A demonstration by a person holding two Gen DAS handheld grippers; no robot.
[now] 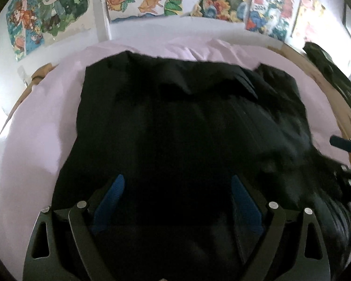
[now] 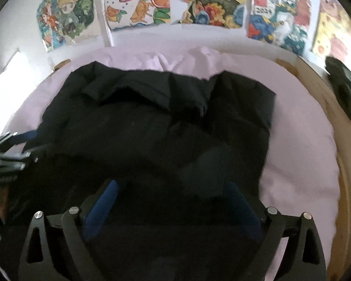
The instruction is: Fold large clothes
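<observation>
Hovering above the black garment (image 1: 175, 121), which lies spread on the pink sheet (image 1: 35, 140) for folding, I hold my left gripper (image 1: 176, 182) and right gripper (image 2: 173, 187) with jaws wide apart and empty, free to pick new edges.

I see a large black fabric garment (image 1: 187, 121) spread mostly flat across the pale pink sheet. Its far edge is folded and rumpled, and one dark flap overlaps near the middle.
</observation>
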